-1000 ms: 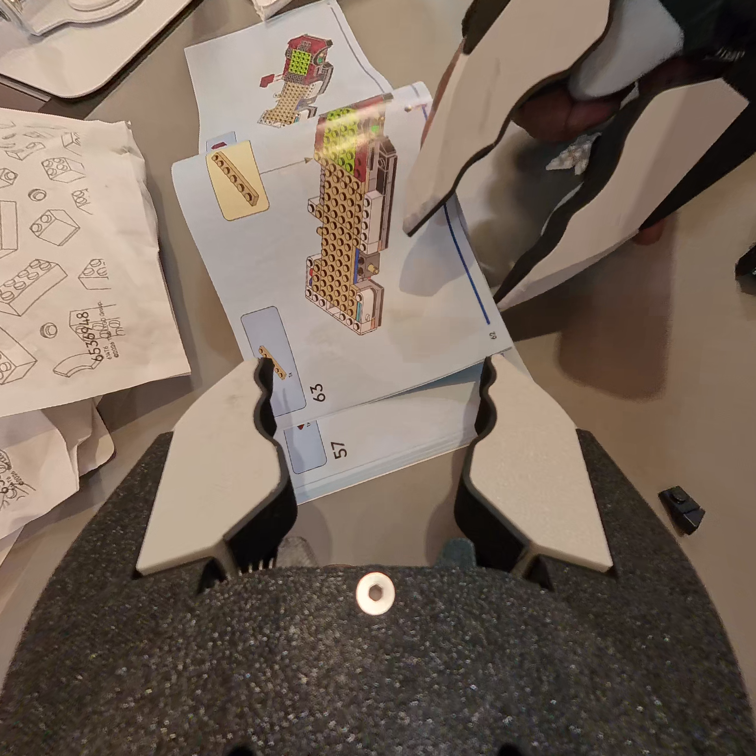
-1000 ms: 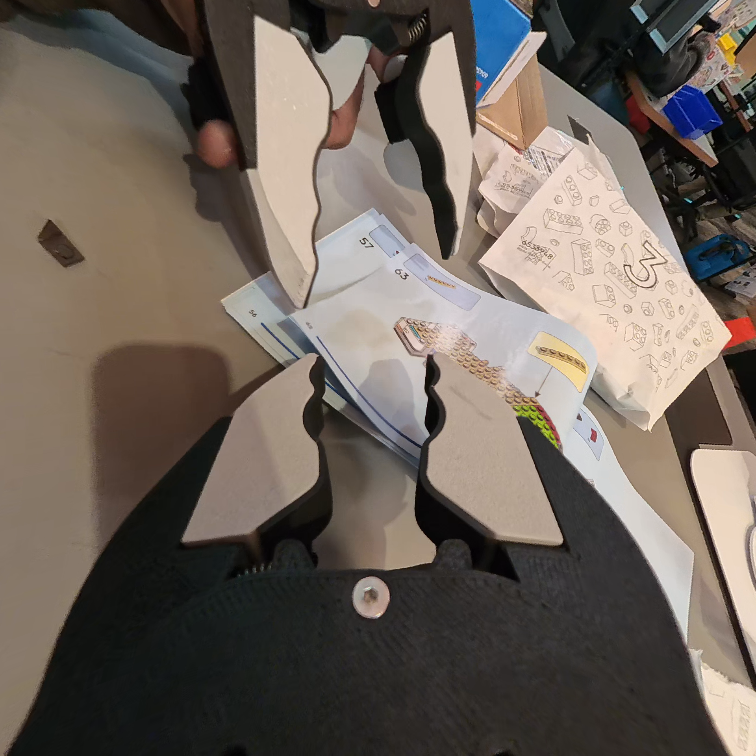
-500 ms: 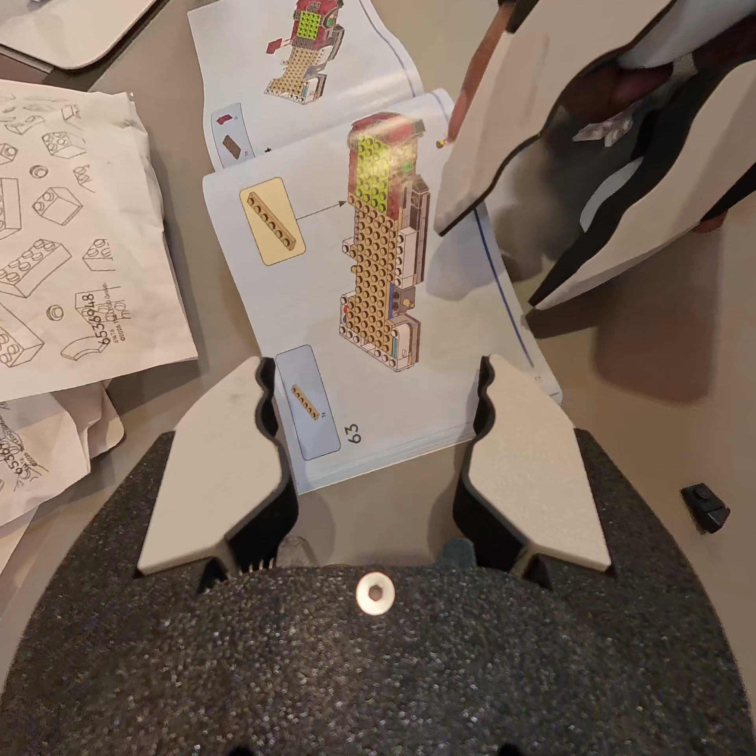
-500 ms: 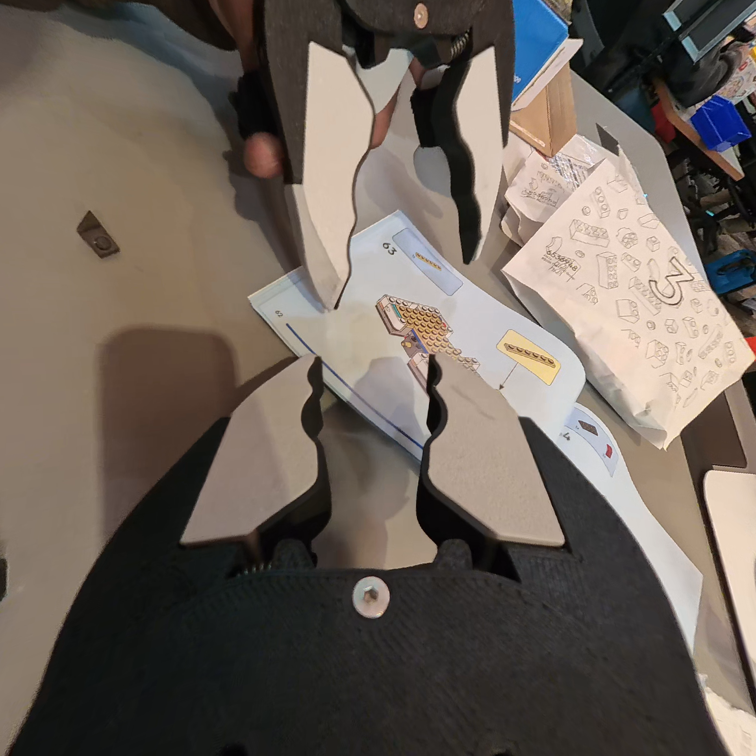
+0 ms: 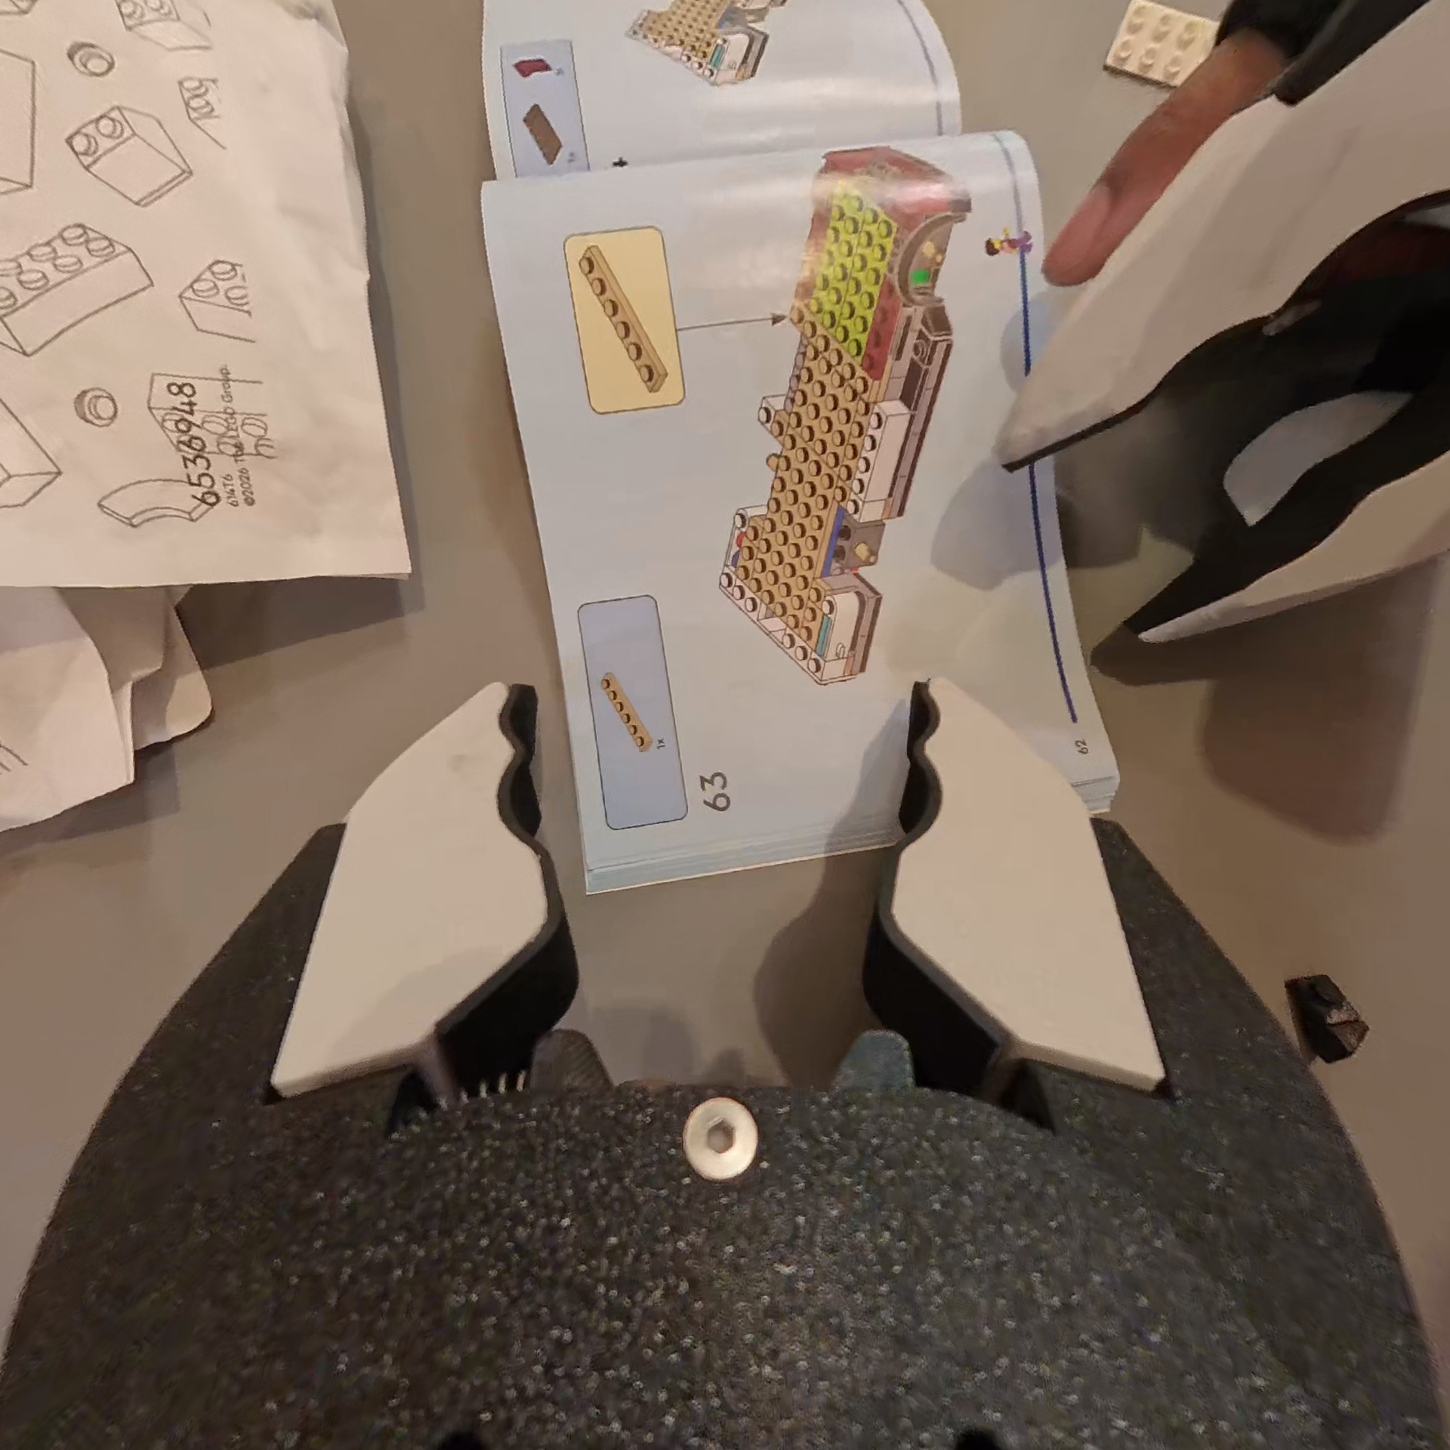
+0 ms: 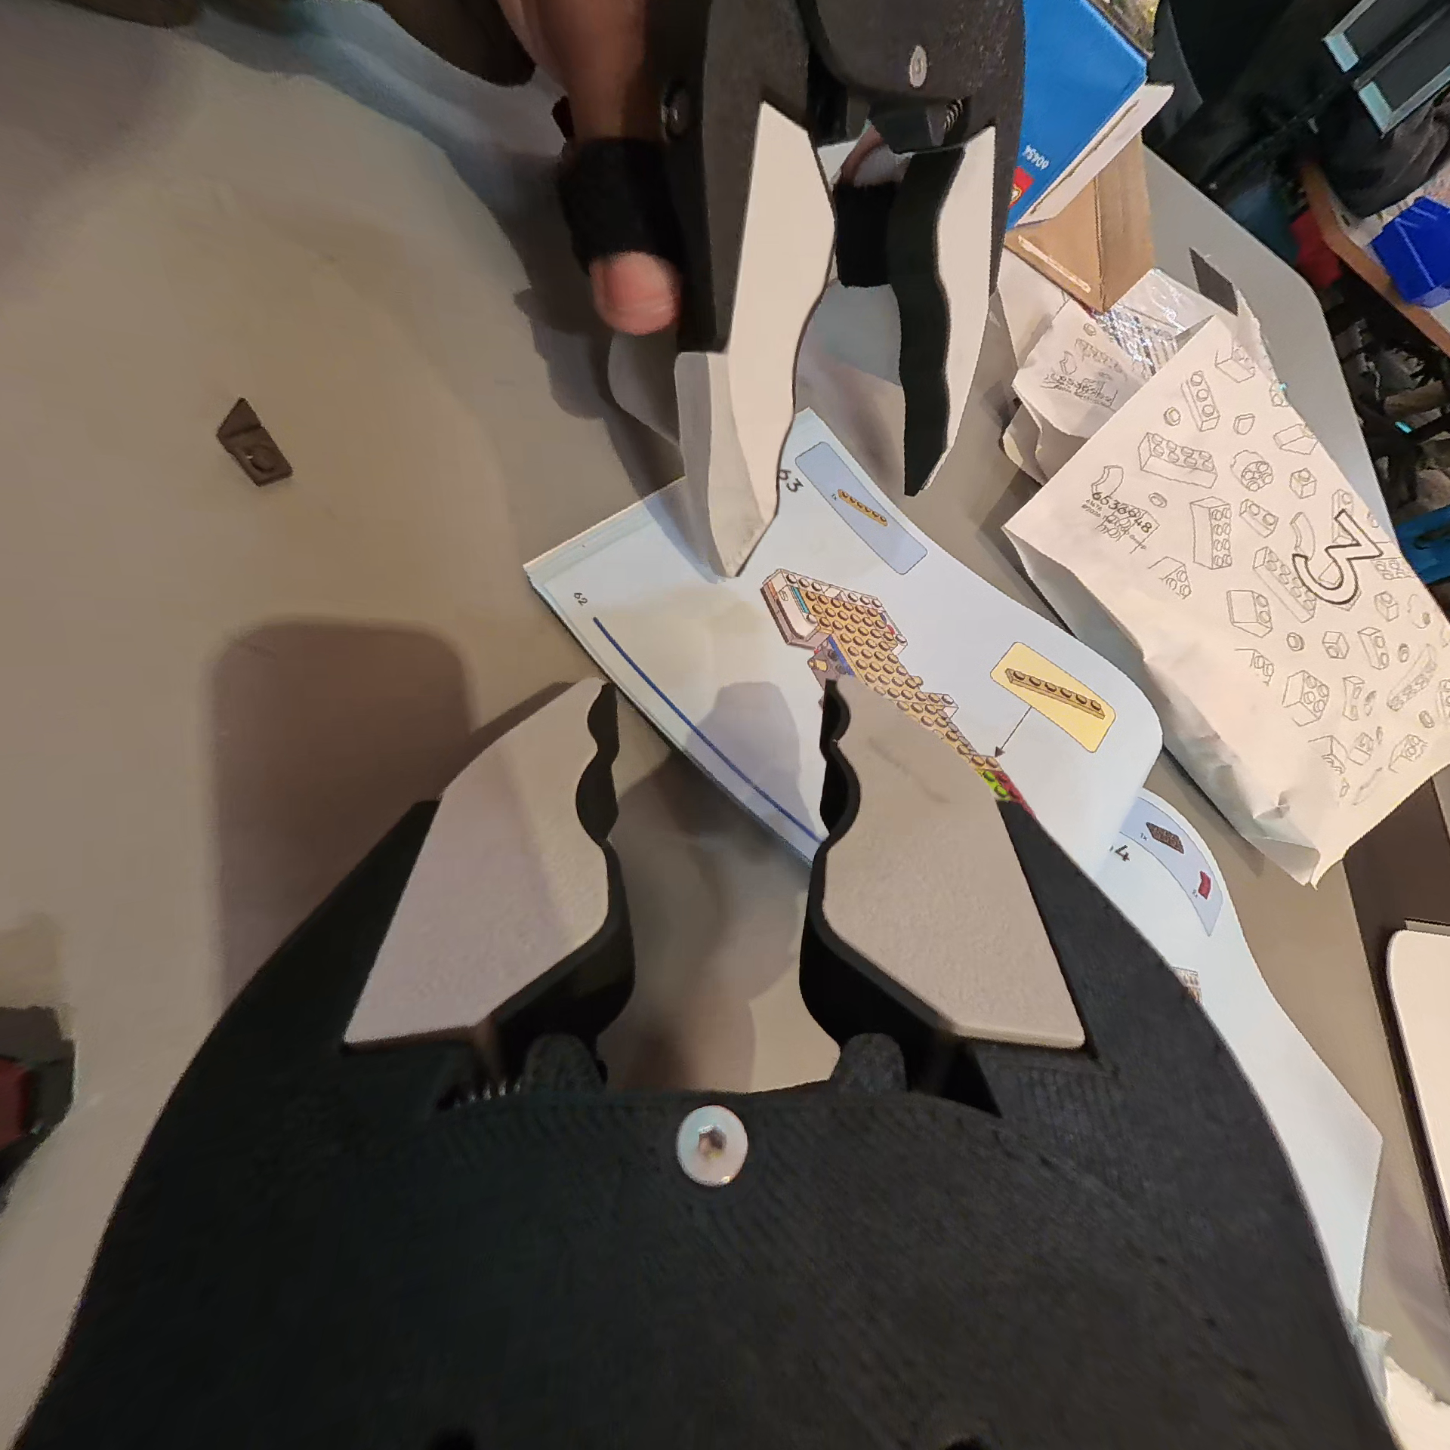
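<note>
Print on a booklet and a bag.
Page numbers mark the open booklet [image 5: 706, 510] just ahead of the claw [image 5: 722, 690]; a printed code marks the paper bag [image 5: 157, 314] to its left.

Warm, moderate indoor light falls from above, throwing soft-edged shadows onto the matte beige table [image 5: 471, 706] — a broad dark patch lies beside the open pale-blue instruction booklet [image 5: 745, 510]. A faint sheen washes out the booklet's upper printed picture. Both views bow outward toward the edges, fisheye-style. A person's fingertip [image 6: 635, 294] is smeared with motion blur, and the cluttered background at the right wrist view's top right is dim.
</note>
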`<action>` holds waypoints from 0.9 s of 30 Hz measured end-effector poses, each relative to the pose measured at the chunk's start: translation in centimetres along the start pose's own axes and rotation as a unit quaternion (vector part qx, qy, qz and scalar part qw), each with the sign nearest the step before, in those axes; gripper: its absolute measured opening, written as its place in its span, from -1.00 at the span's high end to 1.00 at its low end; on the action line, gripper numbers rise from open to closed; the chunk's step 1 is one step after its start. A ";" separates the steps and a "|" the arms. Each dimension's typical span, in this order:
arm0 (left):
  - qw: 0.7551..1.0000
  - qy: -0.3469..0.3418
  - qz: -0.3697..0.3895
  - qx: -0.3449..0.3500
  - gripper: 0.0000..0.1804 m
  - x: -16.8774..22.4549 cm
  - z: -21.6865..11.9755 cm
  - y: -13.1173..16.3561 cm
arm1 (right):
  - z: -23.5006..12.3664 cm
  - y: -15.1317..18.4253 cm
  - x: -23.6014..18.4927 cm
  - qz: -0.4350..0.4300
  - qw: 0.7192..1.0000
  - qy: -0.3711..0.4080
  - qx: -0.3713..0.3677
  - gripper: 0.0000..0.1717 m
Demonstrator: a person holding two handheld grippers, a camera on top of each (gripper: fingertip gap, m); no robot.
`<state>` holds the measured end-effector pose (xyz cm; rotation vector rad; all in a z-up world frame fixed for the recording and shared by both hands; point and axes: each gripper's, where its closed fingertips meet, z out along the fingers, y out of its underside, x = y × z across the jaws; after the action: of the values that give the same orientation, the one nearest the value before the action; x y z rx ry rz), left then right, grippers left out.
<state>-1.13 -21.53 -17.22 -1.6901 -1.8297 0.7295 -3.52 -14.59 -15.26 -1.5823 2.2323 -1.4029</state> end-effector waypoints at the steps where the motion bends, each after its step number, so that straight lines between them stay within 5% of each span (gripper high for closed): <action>1: 1.000 -0.001 0.000 -0.005 -0.03 0.0 0.1 0.1 | -0.1 0.1 0.0 0.000 1.000 0.001 -0.002 0.42; 27: 0.999 0.022 0.040 -0.027 -0.03 2.3 0.6 0.3 | -0.3 0.5 -0.7 -0.013 1.000 0.003 -0.010 0.40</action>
<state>-1.53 -19.22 -17.77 -1.8084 -1.7745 0.6750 -3.76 -13.83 -15.72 -1.6219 2.2435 -1.3971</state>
